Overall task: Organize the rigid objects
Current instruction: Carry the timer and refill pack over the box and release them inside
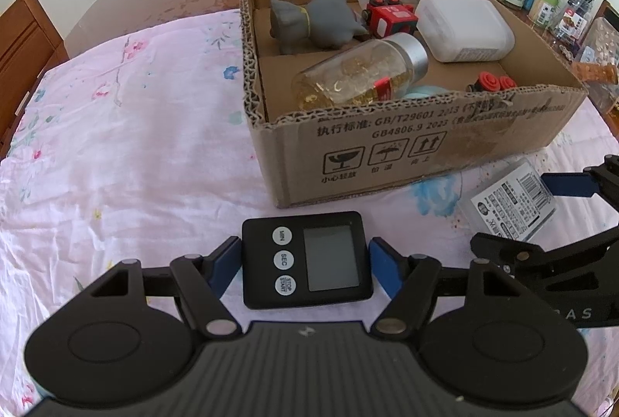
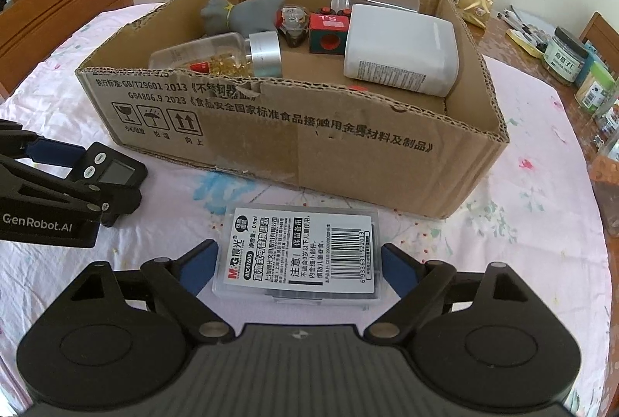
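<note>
On the near side of the desk [image 1: 116, 130], short of the cardboard box [image 1: 387, 154], the left tool [image 1: 305, 264] is clamped on a black digital timer [image 1: 305, 260], pads on its short sides; to its right, the right tool [image 2: 296, 264] straddles a clear plastic refill case [image 2: 298, 254], jaws wide, pads apparently not yet pressing; both look light, stiff and smooth, likely slippery; gripping the flat side edges seems best.

Both grippers black plastic: left gripper [image 1: 305, 264], right gripper [image 2: 296, 268]. Blue finger pads [image 1: 222, 262], silver pivot screws, round housings, white "GenRobot.AI" side lettering.
</note>
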`<state>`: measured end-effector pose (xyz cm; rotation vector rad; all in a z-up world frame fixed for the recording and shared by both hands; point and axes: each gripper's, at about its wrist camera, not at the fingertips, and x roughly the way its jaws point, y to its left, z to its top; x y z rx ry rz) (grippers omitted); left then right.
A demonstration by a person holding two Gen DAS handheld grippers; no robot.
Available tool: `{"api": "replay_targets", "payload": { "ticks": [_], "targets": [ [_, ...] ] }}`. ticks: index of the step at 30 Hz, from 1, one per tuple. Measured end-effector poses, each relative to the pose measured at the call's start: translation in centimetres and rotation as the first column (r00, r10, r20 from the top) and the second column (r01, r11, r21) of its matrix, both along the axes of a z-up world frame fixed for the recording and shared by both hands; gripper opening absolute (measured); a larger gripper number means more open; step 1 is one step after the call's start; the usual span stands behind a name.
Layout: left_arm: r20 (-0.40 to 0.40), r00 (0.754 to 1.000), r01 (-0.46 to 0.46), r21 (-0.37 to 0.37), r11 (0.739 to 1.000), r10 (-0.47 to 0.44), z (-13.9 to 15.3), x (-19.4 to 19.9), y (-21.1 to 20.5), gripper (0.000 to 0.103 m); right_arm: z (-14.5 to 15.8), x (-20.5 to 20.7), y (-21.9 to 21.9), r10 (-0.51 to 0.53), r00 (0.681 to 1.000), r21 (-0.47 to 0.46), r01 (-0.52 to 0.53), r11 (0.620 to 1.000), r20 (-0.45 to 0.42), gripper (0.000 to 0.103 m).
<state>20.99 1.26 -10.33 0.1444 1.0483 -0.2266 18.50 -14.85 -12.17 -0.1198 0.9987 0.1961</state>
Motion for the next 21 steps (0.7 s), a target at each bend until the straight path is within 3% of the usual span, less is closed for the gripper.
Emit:
{"api": "replay_targets", "payload": {
  "ticks": [11, 21],
  "targets": [
    [-0.010, 1.000, -0.004, -0.006, 1.000, 0.004, 0.1, -0.4, 0.1, 0.070, 0.2, 0.0, -0.1, 0.004, 1.000, 0.012, -0.004, 1.000, -0.012, 0.092],
    [-0.027, 0.999, 0.046, -0.001, 0.999, -0.046, 1.0, -0.3, 0.1, 0.070, 1.2, -0.5, -1.3, 0.004, 1.000, 0.045, -0.004, 0.999, -0.005, 0.092]
  ]
}}
